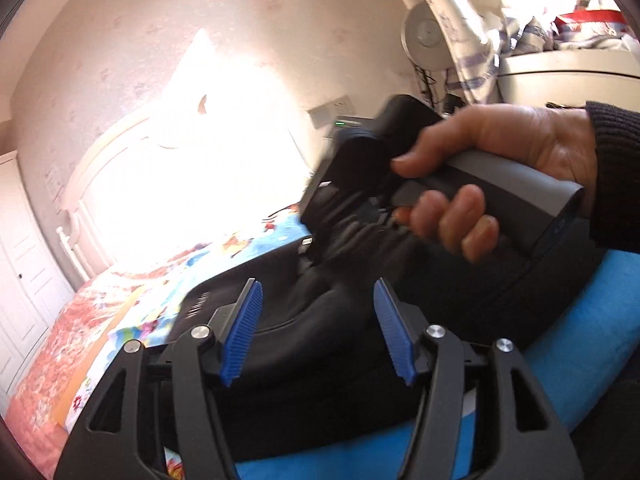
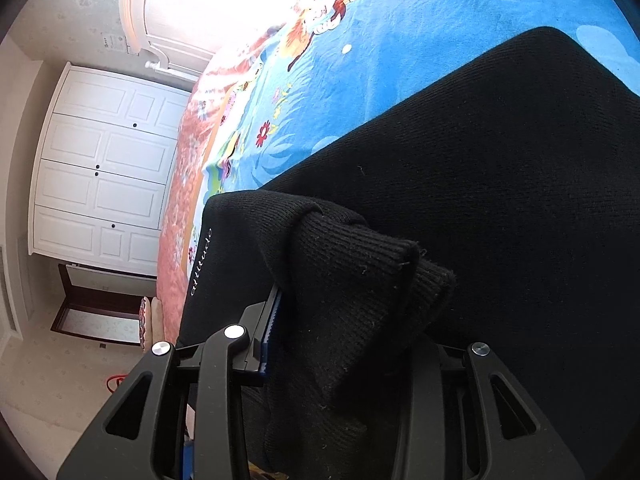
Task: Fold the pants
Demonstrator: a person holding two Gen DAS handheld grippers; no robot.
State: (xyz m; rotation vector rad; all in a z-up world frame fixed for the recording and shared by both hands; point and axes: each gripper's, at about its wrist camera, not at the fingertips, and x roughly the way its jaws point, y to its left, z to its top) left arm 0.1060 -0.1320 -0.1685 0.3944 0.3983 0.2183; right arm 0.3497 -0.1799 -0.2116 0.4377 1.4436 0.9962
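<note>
Black knit pants (image 2: 480, 184) lie on a blue cartoon-print bedspread (image 2: 360, 80). My right gripper (image 2: 344, 320) is shut on the ribbed cuff end (image 2: 360, 280) of the pants, which drapes over its fingers and hides the right finger. In the left wrist view the pants (image 1: 304, 328) lie under my left gripper (image 1: 318, 320), which is open with its blue pads (image 1: 244, 328) apart just above the cloth. The right hand and the right gripper's body (image 1: 440, 184) show ahead of it.
The bed's pink patterned edge (image 2: 180, 216) falls to the floor at left, with white wardrobe doors (image 2: 104, 168) beyond. A white headboard (image 1: 104, 184), a fan (image 1: 426, 36) and a cluttered desk (image 1: 560, 72) stand behind the bed.
</note>
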